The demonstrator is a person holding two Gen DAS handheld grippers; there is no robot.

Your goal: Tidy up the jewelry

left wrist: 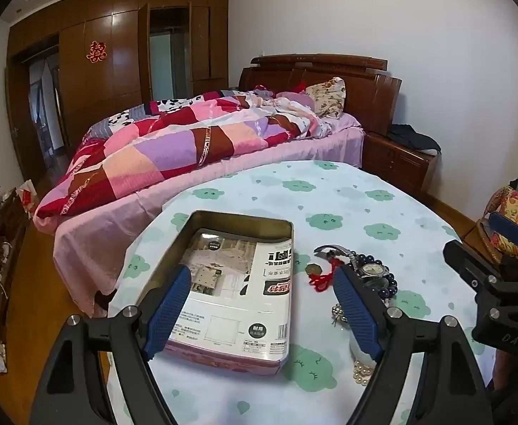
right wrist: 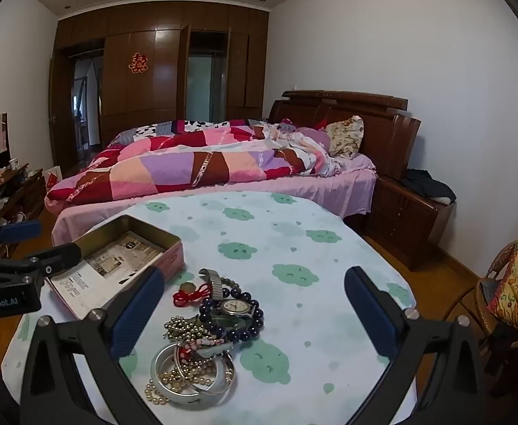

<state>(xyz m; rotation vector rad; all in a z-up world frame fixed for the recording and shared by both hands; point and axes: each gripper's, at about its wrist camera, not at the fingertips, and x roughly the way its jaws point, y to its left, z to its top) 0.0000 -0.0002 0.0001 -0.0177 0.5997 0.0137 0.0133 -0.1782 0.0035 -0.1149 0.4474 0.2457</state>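
A pile of jewelry (right wrist: 205, 333) lies on the round table: a wristwatch (right wrist: 235, 306), a dark bead bracelet (right wrist: 250, 329), silver bangles (right wrist: 188, 379), pearl beads (right wrist: 154, 395) and a red-cord charm (right wrist: 188, 292). An open pink tin box (left wrist: 239, 283) with a printed card inside sits left of the pile; it also shows in the right wrist view (right wrist: 117, 262). My left gripper (left wrist: 262, 285) is open and empty above the box's right side. My right gripper (right wrist: 253, 281) is open and empty above the pile. In the left wrist view the watch (left wrist: 370, 269) and beads (left wrist: 388, 285) lie beside the right finger.
The table (right wrist: 294, 233) has a pale cloth with green clouds. A bed with a patchwork quilt (right wrist: 202, 166) stands just behind it. A nightstand (right wrist: 411, 212) is at right, a chair with colourful cloth (right wrist: 513, 283) at far right, a cluttered shelf (right wrist: 7, 191) at left.
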